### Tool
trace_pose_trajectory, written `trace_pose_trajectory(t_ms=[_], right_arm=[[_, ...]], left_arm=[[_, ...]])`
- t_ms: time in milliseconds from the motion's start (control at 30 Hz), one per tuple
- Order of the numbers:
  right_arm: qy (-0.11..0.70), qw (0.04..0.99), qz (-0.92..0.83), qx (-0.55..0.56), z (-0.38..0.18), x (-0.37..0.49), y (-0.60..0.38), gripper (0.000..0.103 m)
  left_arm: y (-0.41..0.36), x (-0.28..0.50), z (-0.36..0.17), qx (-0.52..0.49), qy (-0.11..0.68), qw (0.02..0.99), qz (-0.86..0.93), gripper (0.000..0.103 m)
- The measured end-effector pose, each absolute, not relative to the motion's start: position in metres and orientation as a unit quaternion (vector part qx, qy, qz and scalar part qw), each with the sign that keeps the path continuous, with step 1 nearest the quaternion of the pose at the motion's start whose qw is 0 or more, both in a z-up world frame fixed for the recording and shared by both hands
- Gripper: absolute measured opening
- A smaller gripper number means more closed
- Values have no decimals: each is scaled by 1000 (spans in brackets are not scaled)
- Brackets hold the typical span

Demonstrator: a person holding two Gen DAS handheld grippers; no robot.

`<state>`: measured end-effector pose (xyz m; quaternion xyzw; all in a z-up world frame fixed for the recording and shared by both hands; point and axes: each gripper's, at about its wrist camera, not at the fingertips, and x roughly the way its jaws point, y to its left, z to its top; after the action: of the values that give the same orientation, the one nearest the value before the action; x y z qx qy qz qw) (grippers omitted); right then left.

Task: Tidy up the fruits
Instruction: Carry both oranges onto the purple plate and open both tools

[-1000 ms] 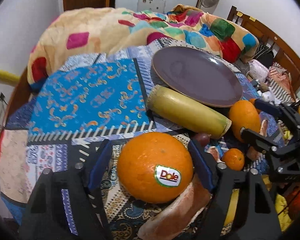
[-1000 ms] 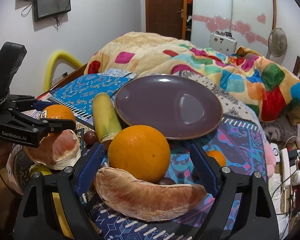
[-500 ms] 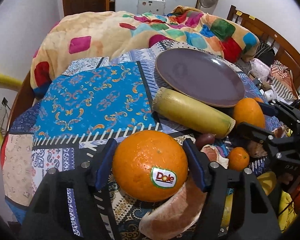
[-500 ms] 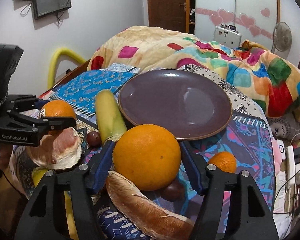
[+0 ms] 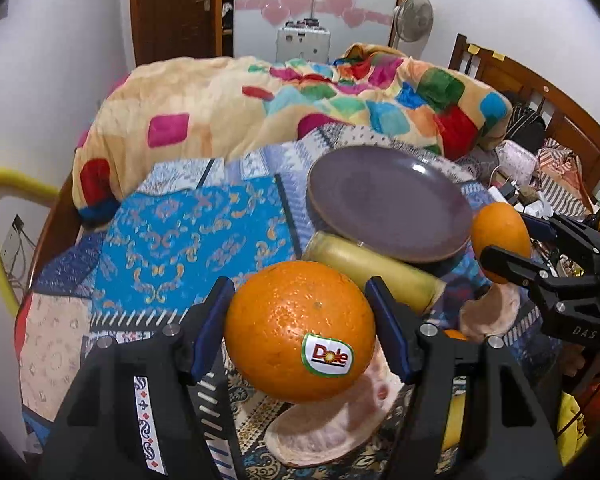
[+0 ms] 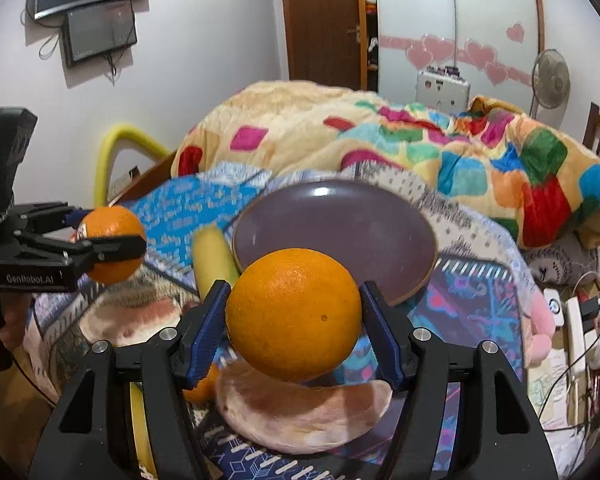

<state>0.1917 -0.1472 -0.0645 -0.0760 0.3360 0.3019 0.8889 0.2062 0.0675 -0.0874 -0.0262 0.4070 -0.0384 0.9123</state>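
My left gripper (image 5: 298, 286) is shut on a large orange with a Dole sticker (image 5: 296, 328), held above the patterned bedspread. My right gripper (image 6: 294, 286) is shut on a plain large orange (image 6: 294, 314), also off the bed. Each gripper shows in the other's view: the right gripper (image 5: 504, 236) at the right edge, the left gripper (image 6: 108, 236) at the left. A bare purple plate (image 5: 388, 204) (image 6: 332, 232) lies just beyond both oranges. Peeled pomelo segments (image 5: 332, 420) (image 6: 304, 416) lie under the grippers.
A yellow-green cylindrical fruit (image 5: 372, 272) rests against the plate's near rim. A small orange (image 6: 200, 390) and a banana (image 6: 140, 420) lie low on the bedspread. A bunched colourful quilt (image 5: 300, 104) fills the far side. Cables and a power strip (image 6: 576, 332) sit at the right.
Both grippers closed on their oranges and lifted them off the bedspread. The pomelo segments now show beneath the raised fruit.
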Motion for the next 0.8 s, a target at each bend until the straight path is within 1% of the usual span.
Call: trace_pose_trajectory(t_ms=[367, 633, 800], right_arm=[[297, 911, 281, -58, -33, 204, -161, 62], [283, 923, 251, -68, -24, 225, -170, 62], [282, 927, 240, -68, -26, 237, -174, 62]], left_arm=[[43, 225, -66, -1, 377, 925, -53, 67], [24, 248, -60, 3, 366, 928, -65, 67], [18, 269, -63, -2, 372, 926, -67, 67]])
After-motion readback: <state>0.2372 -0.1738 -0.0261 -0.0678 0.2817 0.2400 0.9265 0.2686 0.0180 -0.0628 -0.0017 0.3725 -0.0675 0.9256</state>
